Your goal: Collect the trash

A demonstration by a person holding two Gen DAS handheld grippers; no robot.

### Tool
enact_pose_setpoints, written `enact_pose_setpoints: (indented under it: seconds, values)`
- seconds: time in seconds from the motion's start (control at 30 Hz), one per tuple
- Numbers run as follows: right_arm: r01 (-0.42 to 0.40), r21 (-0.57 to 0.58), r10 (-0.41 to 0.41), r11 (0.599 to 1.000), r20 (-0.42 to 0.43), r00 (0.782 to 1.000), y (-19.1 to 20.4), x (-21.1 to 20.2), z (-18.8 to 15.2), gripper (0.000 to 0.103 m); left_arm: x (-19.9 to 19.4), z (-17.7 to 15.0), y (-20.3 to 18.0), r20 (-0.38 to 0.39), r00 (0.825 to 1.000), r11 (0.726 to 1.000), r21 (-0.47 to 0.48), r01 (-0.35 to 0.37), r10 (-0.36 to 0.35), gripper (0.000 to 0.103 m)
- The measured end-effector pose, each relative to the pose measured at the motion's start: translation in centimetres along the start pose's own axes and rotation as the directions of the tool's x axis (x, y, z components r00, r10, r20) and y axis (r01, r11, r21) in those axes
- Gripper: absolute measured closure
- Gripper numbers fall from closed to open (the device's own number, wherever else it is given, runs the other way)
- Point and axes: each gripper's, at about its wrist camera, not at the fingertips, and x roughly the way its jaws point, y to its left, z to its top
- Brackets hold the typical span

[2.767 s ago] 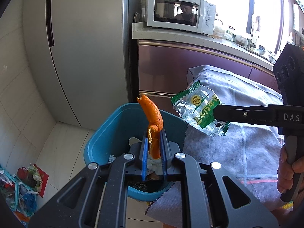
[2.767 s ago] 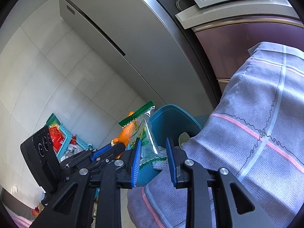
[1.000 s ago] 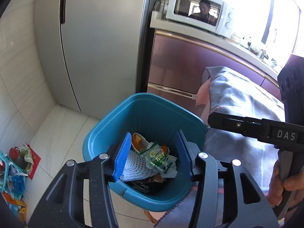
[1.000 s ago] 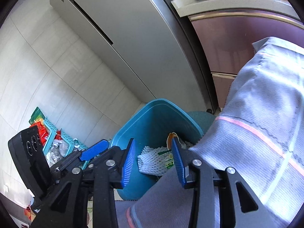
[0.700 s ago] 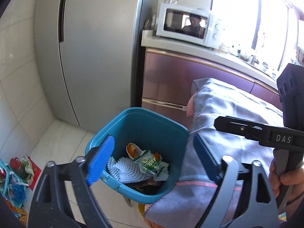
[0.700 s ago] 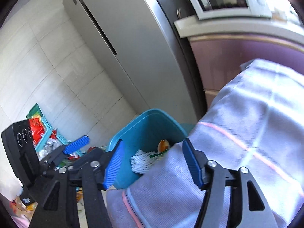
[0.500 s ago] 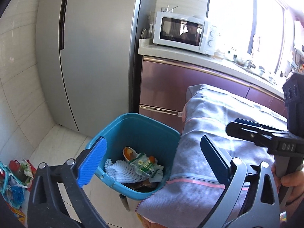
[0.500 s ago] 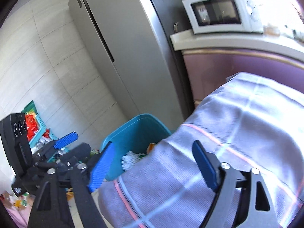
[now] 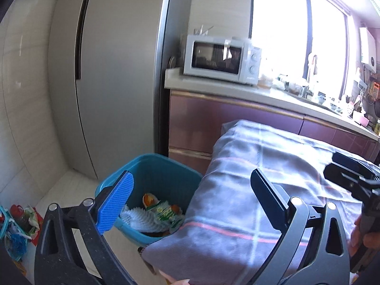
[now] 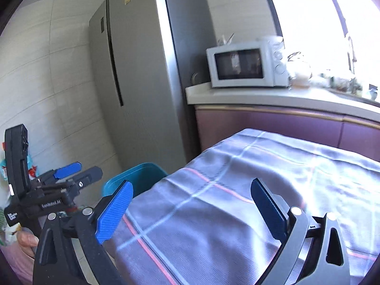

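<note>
1. beside the cloth-covered counter [image 9: 273, 166], on the floor, blue bin [image 9: 163, 168] stands upright, its far side near the fridge [image 9: 114, 76].
2. inside bin: green snack wrapper [image 9: 166, 212], white foam net [image 9: 140, 218], orange peel [image 9: 148, 199], all lying loose at the bottom.
3. left gripper [image 9: 190, 197]: jaws spread wide, nothing between them, held above the bin's right edge and the counter corner.
4. right gripper [image 10: 191, 205]: jaws spread wide, holding nothing, over the grey plaid cloth [image 10: 261, 178].
5. right wrist view: only the bin's rim shows past the cloth edge; left gripper seen at far left, clear of the bin.
6. microwave [image 9: 220, 58] on the back worktop next to the fridge; bright window [image 9: 296, 38] behind.
7. basket of packets [image 9: 11, 228] on the floor at far left, well apart from the bin.
</note>
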Motion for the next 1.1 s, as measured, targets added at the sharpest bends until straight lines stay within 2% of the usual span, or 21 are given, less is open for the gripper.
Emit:
enact_pose_setpoints:
  seconds: [0.23,0.4,0.57,0.83,1.1]
  values:
    - [0.122,0.018,-0.123,0.992,0.111,0.986,-1.9,-4.9,-1.1,0.007,-2.1,0.2,-3.2,0.107,0.994,0.999,0.036,0.011,-0.015,0.006]
    - [0.218,0.04,-0.222,0.975,0.166,0.961,-3.1,-7.8,-1.7,0.007,-2.8,0.2,-5.8,0.145,0.988,0.997,0.072,0.038,-0.048,0.006]
    - [0.31,0.067,-0.317,0.948,0.206,0.926,-4.3,-9.9,-2.3,0.007,-3.3,0.0,-8.2,0.169,0.982,0.993,0.097,0.068,-0.084,0.006]
    - [0.383,0.092,-0.394,0.919,0.236,0.889,-5.5,-12.5,-2.8,0.007,-3.7,-0.4,-10.8,0.181,0.973,0.985,0.124,0.121,-0.142,0.006]
    - [0.411,0.119,-0.428,0.904,0.239,0.872,-6.0,-13.8,-3.4,0.007,-4.6,-0.8,-12.0,0.203,0.964,0.98,0.139,0.144,-0.17,0.006]
